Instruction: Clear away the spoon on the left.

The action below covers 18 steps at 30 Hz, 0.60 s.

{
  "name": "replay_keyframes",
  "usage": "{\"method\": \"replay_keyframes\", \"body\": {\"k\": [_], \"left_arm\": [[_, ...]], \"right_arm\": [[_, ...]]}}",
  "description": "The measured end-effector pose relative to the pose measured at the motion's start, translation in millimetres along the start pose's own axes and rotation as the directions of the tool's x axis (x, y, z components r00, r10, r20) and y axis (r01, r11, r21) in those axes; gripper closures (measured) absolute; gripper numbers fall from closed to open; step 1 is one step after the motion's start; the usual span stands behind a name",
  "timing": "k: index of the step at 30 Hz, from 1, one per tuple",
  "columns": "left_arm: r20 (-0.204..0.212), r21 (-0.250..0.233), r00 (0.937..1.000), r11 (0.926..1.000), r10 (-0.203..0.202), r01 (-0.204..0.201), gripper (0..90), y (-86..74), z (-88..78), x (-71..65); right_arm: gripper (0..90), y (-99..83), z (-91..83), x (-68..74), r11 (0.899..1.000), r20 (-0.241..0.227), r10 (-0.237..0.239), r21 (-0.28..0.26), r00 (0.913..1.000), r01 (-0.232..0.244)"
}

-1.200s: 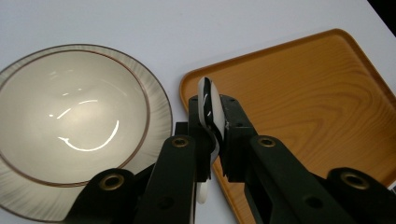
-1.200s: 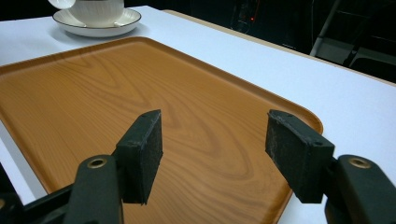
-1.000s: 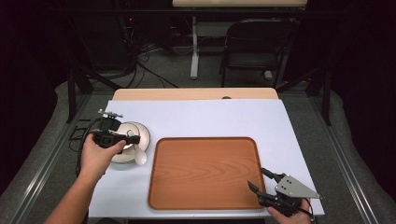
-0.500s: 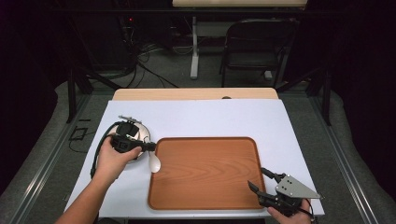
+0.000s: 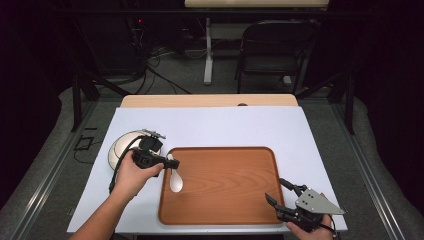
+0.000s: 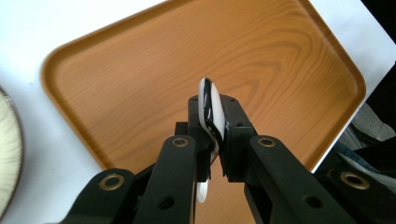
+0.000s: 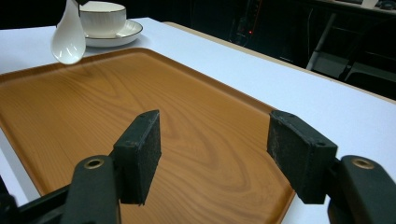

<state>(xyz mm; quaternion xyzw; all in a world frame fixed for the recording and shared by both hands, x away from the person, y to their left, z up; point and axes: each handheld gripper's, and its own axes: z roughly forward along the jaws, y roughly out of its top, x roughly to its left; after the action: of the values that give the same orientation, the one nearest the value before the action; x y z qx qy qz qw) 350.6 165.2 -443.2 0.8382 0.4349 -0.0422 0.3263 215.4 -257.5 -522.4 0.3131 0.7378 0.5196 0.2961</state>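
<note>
High view: the left gripper (image 5: 169,162), fingers clamped on a white spoon (image 5: 175,180), hangs just inside the wooden tray's (image 5: 220,220) left rim, while the right gripper (image 5: 278,196), fingers apart and just widened, holds nothing at its near-right corner.

White ceramic spoon (image 5: 175,177), glossy, with a black streak along one edge. Clamped by the handle, bowl hanging down over the left edge of the wooden tray (image 5: 225,200). Tray rectangular, round-cornered, raised rim, lying flat on the near half of the table.
</note>
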Motion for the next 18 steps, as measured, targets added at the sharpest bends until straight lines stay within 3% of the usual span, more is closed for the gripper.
{"method": "replay_keyframes", "body": {"k": [11,18], "left_arm": [[0.043,0.038,0.9991,0.9993,0.001,-0.003,84.8,4.6,21.0,-5.0],[0.072,0.055,0.9973,0.9984,-0.017,0.013,84.8,3.2,33.1,-3.9]], "right_arm": [[34.8,-0.8,2.3,1.5,1.000,-0.042,0.011,0.003,0.9991,-0.011],[32.9,-0.9,1.6,1.5,1.000,-0.028,0.011,-0.011,0.9995,-0.011]]}}
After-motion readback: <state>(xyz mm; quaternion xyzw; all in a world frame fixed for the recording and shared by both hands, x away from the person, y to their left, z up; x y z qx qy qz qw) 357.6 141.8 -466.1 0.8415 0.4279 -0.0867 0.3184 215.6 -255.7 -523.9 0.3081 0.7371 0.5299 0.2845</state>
